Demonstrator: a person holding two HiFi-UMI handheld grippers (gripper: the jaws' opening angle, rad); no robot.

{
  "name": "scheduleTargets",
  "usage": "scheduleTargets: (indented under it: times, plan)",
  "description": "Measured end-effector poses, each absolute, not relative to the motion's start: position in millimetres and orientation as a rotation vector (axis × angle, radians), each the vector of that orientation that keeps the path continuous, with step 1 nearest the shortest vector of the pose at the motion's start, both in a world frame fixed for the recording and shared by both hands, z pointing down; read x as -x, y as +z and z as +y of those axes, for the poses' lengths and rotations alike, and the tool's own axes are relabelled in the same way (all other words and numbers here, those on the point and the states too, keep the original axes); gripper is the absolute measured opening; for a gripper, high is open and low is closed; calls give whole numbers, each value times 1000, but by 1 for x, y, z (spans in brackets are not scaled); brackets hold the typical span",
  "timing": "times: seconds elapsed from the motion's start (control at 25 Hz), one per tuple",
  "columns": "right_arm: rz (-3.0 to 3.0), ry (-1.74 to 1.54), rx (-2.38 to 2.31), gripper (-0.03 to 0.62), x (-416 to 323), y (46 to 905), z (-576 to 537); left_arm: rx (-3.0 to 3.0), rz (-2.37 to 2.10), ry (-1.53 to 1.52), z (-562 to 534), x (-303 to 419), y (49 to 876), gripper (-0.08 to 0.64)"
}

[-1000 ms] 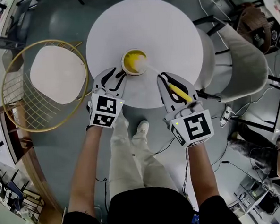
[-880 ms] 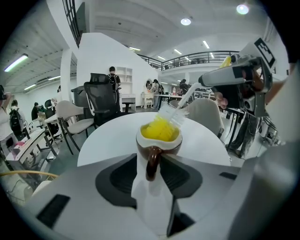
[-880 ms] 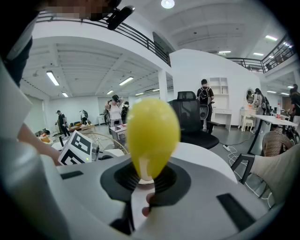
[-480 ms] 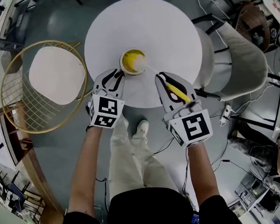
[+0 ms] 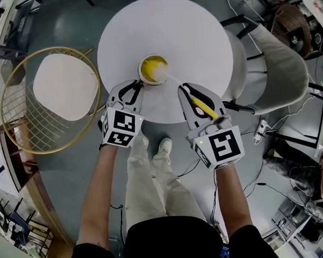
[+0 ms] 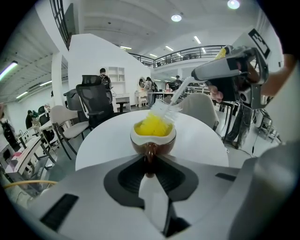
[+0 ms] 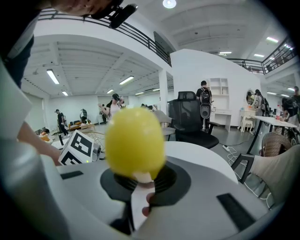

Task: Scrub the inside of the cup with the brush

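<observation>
Glossy cup [image 6: 153, 138], matt white table [image 5: 166, 27], glossy plastic brush handle [image 7: 135, 140]

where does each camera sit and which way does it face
Head view: on the person's head, facing steeply down at the white table and cup; forearms, legs, left gripper and right gripper show.
Left gripper view: on the left gripper, facing along its jaws, closing with the cup's handle between them; right gripper shows top right.
Right gripper view: on the right gripper, facing along its jaws, shut on the yellow brush; left gripper shows at left.
Shared: head and left gripper views both show the brush bristles in the cup.
</observation>
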State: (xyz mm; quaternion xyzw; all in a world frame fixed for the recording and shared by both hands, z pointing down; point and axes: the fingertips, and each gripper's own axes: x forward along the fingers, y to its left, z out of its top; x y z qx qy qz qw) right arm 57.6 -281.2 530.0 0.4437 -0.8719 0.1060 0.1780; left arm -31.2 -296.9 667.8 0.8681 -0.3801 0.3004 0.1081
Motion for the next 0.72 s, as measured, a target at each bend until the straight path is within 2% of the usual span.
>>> scheduleTargets:
  times: [0.72]
  plan:
    - [-2406,289,-1231,49,-56,534,-283,-2566,-1074,854,-296,30,666,77]
